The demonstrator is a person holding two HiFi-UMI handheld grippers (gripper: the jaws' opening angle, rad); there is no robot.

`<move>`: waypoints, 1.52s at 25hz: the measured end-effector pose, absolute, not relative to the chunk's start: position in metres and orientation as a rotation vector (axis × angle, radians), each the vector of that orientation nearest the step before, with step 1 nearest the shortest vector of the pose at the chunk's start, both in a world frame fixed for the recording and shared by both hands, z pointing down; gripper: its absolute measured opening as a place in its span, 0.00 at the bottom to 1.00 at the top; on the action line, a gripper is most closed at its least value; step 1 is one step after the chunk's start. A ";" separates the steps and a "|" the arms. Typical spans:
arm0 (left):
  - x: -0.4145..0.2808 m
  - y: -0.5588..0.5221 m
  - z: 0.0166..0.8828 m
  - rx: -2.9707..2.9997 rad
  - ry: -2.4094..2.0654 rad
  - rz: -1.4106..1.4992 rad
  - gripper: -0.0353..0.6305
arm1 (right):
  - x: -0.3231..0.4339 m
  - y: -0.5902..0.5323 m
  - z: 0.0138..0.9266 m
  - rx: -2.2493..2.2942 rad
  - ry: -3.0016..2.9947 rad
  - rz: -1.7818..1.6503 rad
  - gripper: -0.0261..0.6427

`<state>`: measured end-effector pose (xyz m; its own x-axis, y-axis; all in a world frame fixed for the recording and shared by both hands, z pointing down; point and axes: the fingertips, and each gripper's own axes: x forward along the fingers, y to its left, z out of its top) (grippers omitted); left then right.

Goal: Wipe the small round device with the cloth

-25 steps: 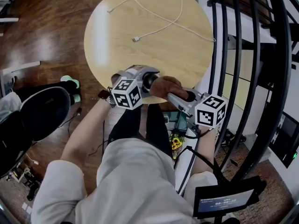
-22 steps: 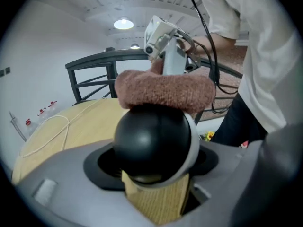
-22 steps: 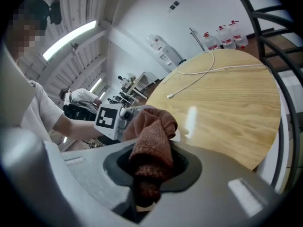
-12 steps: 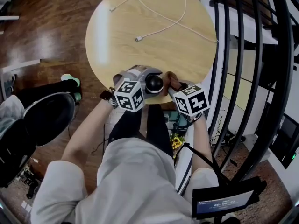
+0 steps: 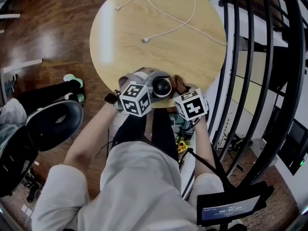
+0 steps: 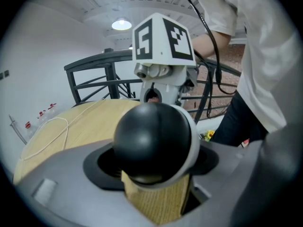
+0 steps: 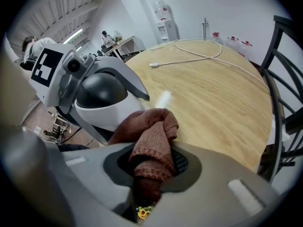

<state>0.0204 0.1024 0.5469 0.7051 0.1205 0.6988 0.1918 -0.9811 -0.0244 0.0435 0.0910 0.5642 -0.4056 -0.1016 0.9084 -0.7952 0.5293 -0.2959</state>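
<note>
Device update: the small round device (image 5: 162,86), a black dome in a white shell, is clamped between the jaws of the left gripper (image 5: 155,83) at the near edge of the round wooden table (image 5: 159,52). The right gripper (image 7: 151,169) is pinched shut on the reddish-brown knit cloth (image 7: 152,138), which is bunched right up against the device's white side. A white cable (image 5: 168,18) lies farther back on the tabletop, and a black railing (image 5: 250,57) stands off to the right.

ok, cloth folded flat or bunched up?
Bunched. The cloth is a crumpled wad pinched in the right gripper, next to the round device.
</note>
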 end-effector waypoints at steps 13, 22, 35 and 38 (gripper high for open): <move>0.001 0.094 0.537 -3.276 0.654 -1.263 0.67 | 0.105 0.095 0.522 1.088 -1.886 1.179 0.17; 0.006 0.077 0.542 -3.276 1.170 -1.229 0.66 | 0.115 0.085 0.472 1.222 -2.102 1.419 0.17; 0.001 0.077 0.535 -3.079 0.571 -1.175 0.61 | 0.069 0.089 0.451 0.924 -2.333 1.494 0.17; 0.004 0.076 0.535 -3.073 0.323 -1.114 0.60 | 0.057 0.091 0.451 0.829 -2.357 1.546 0.17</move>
<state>0.0041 0.0763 0.5349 0.7519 -0.1346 0.6454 -0.2311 -0.9706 0.0667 0.0572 0.0907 0.4512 -0.8219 -0.3417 0.4558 -0.5543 0.2947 -0.7784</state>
